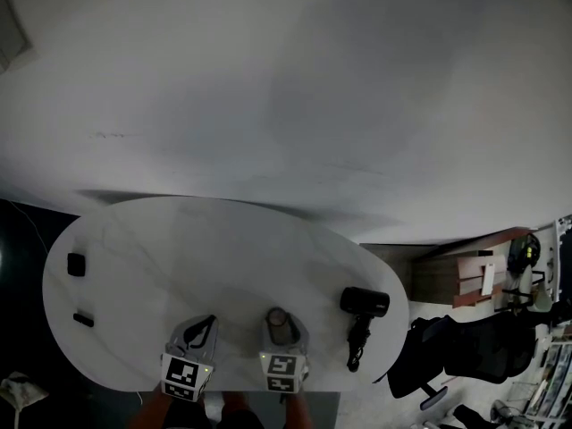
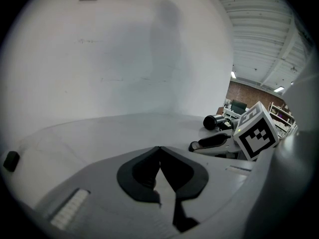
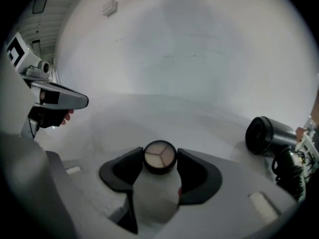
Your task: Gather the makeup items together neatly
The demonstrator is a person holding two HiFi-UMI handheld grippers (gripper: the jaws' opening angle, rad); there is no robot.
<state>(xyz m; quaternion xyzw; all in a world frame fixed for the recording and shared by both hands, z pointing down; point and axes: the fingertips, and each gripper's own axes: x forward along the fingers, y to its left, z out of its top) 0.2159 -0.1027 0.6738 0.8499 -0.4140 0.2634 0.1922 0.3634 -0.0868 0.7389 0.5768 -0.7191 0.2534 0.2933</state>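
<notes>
Round compact (image 3: 160,157): dark rim, pale top split into three wedges, flat face turned up. Pinched at 3 and 9 o'clock of its rim between the pads of the right tongs (image 3: 160,161), both pads touching. Near the 6 o'clock edge of the bench (image 1: 223,257); resting or lifted, cannot tell.

Square case (image 1: 76,264): small, black, rounded corners, lying flat by the bench's 9 o'clock edge, well apart from the compact.

Bar (image 1: 83,319): small, black, slim, lying flat at about 8 o'clock, long side running roughly 10 to 4 o'clock; near the square case at its 6 o'clock, not touching.
</notes>
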